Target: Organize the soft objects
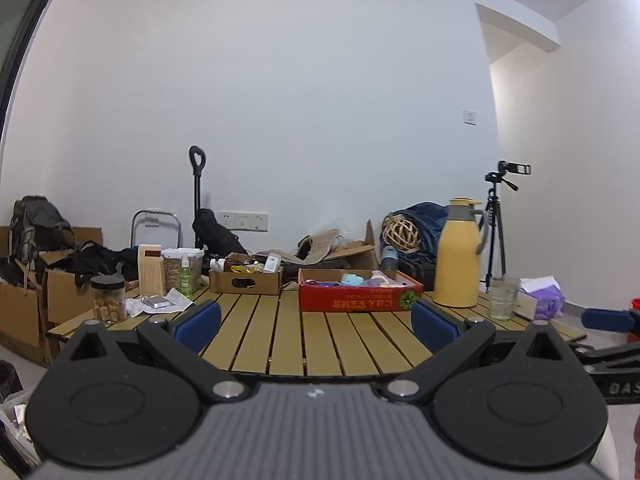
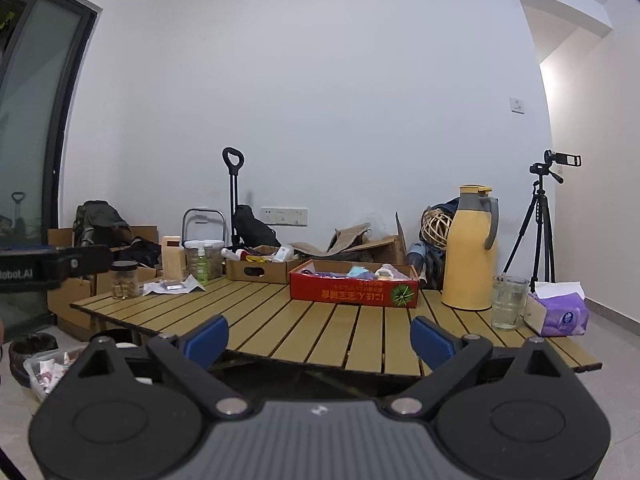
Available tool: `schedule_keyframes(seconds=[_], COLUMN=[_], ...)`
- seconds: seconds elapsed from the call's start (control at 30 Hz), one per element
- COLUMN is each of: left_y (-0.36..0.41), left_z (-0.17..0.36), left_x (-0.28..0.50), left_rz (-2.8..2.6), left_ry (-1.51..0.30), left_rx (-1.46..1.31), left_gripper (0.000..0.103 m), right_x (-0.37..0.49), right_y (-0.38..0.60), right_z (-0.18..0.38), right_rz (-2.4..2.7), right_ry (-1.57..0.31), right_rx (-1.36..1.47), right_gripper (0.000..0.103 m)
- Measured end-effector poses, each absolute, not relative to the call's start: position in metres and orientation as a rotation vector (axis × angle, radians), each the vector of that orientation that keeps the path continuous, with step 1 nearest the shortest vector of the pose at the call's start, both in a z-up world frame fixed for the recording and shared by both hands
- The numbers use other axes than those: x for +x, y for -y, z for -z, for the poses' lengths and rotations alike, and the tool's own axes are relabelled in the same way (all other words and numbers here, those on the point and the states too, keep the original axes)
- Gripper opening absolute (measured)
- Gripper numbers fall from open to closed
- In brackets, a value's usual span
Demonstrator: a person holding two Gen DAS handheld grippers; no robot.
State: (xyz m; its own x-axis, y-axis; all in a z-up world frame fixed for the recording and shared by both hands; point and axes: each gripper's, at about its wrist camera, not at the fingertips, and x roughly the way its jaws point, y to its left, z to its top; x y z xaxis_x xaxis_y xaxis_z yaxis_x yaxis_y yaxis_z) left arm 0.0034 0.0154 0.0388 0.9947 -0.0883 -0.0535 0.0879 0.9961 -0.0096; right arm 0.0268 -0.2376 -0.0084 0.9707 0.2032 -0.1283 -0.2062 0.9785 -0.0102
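A red cardboard box point(image 1: 360, 298) point(image 2: 354, 293) stands at the far side of the slatted wooden table point(image 1: 288, 340) point(image 2: 304, 324). Several soft items, blue, purple and pale, lie inside it. My left gripper point(image 1: 316, 322) hovers over the table's near part, open, with nothing between its blue pads. My right gripper point(image 2: 318, 338) is at the table's near edge, open and empty too. In the left wrist view the right gripper's blue pad point(image 1: 606, 319) shows at the far right. The left gripper's black body point(image 2: 52, 266) shows at the left of the right wrist view.
A brown cardboard box point(image 1: 245, 278) point(image 2: 260, 268) with small items stands left of the red one. Jars point(image 1: 108, 298), a spray bottle point(image 1: 185, 276), a yellow thermos jug point(image 1: 460, 252) point(image 2: 470, 246), a glass point(image 2: 508, 302) and a purple tissue pack point(image 2: 558, 312) also stand on the table. A tripod point(image 2: 540, 220) stands behind.
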Motion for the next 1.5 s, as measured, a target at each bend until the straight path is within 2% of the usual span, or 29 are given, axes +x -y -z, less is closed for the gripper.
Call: schedule_keyframes(seconds=[0.57, 0.8, 1.5], left_y=[-0.027, -0.028, -0.032], left_z=[-0.026, -0.026, -0.026], left_x=[-0.047, -0.057, -0.07], left_rz=[0.082, 0.089, 0.092], left_ry=[-0.047, -0.038, -0.019], left_rx=[-0.018, -0.018, -0.03], left_gripper=[0.103, 0.103, 0.103], right_x=[-0.021, -0.032, -0.049], right_y=[0.225, 0.23, 0.23], right_z=[0.011, 0.011, 0.011], right_rz=[-0.241, -0.216, -0.205], right_ry=[-0.124, -0.126, -0.096], right_rx=[-0.017, 0.0, -0.006], right_gripper=[0.098, 0.103, 0.103])
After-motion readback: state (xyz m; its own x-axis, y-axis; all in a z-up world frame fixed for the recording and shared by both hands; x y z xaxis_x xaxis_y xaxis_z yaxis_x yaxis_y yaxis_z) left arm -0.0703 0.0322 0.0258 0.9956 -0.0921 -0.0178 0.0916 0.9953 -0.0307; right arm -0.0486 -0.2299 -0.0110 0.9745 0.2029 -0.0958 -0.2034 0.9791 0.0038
